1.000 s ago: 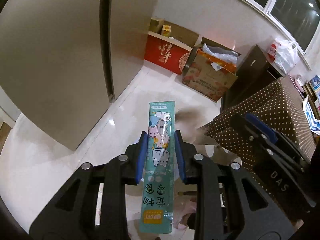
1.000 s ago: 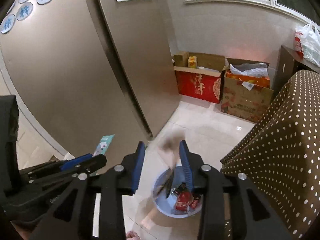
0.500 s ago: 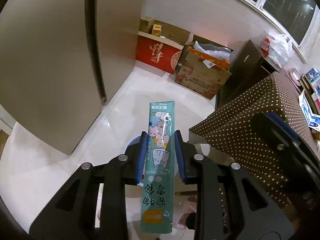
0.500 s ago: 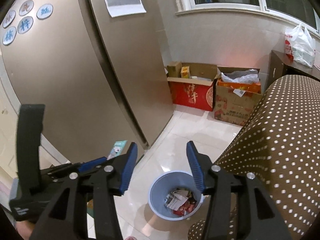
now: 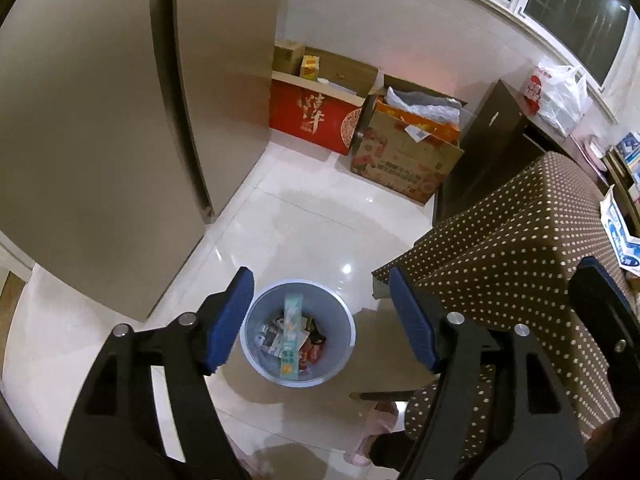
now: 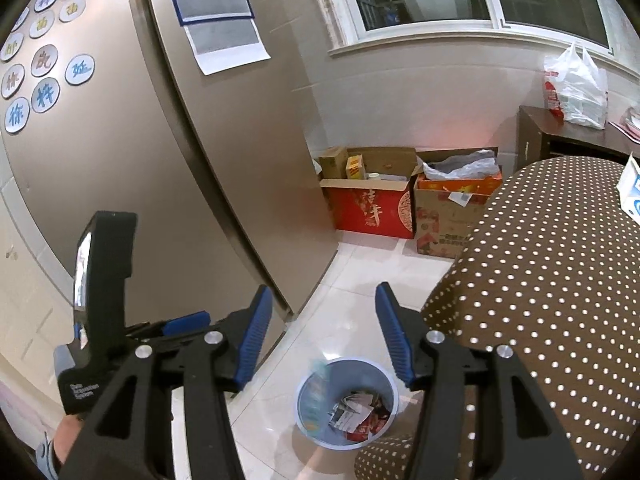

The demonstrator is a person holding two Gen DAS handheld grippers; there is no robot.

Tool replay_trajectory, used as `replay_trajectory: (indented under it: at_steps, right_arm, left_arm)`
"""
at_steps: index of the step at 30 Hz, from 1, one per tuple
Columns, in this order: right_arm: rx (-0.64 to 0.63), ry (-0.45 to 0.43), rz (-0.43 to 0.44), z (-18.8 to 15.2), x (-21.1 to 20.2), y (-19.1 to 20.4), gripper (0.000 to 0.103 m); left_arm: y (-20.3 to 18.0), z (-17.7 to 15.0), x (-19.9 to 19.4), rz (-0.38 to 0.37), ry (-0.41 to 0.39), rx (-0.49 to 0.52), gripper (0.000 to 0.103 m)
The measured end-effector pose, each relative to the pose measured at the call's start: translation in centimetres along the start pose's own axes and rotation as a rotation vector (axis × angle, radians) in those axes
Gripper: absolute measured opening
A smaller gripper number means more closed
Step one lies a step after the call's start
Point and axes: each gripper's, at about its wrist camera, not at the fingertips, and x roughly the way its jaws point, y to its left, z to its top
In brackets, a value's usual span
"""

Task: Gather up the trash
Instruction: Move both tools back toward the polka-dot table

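1. The long teal snack wrapper point(image 5: 291, 338) lies in the round pale-blue plastic bin point(image 5: 256, 322) on the white tiled floor point(image 5: 304, 224), on top of the other wrappers; it looks to lean with one end near the rim, so I judge it could tip out if the bin were knocked.
2. The left gripper point(image 5: 322, 318) has just been opening; its blue pads point(image 5: 228, 320) stand wide above the bin, nothing between them.
3. The right gripper point(image 6: 324, 334) is about half open, empty, touching nothing; the brown polka-dot tablecloth point(image 6: 540, 280) hangs close beside it and could snag.
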Motion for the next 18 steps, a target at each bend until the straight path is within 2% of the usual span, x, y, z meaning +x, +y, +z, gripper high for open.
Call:
replay_trajectory:
  at_steps: [11,18]
  right_arm:
    - [0.022,-0.042,-0.011,0.5,-4.2,-1.3,0.054]
    - [0.060,-0.105,-0.047,0.9,-9.3,-4.4,0.056]
  left_arm:
    - [-2.6,-0.7,-5.4,-0.022,-0.068,0.023,0.070]
    - [-7.3,-1.2,-9.1,-0.054,-0.119,0.091,0.073]
